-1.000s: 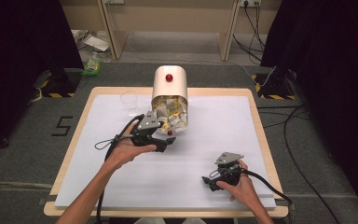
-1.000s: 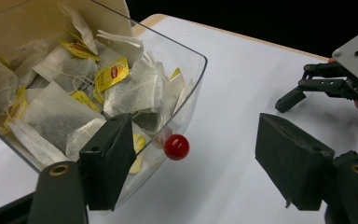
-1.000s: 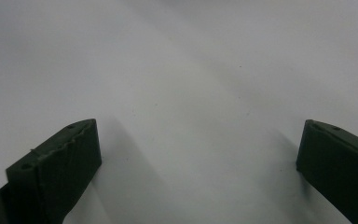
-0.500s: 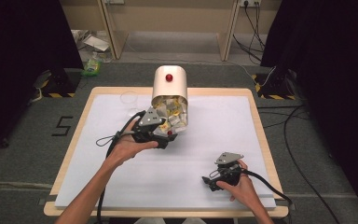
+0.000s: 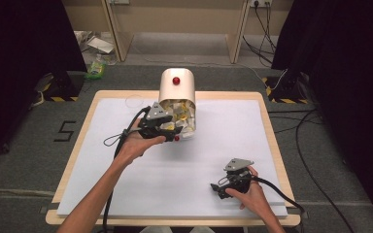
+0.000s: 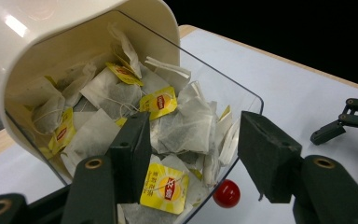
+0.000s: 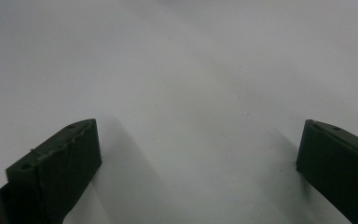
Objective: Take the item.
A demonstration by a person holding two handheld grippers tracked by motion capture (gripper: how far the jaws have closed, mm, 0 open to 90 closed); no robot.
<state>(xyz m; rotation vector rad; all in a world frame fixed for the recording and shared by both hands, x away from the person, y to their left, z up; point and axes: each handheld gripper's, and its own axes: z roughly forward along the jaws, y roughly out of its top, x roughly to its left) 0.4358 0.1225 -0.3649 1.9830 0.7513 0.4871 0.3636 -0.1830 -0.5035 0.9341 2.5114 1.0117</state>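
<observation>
The cream dispenser [image 5: 177, 92] stood mid-table, its clear drawer [image 6: 223, 100] heaped with tea bags [image 6: 182, 123], crowding the left gripper [image 6: 191, 154]. The white sheet [image 5: 252, 141] toward the right gripper [image 5: 222, 188] lay bare.

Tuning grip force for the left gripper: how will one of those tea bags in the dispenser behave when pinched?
Probably very light and floppy: each tea bag is thin, crumpled paper. The strings and yellow tags lie tangled, so neighbours may well drag out too. The left gripper has its jaws open at the dispenser mouth.
</observation>
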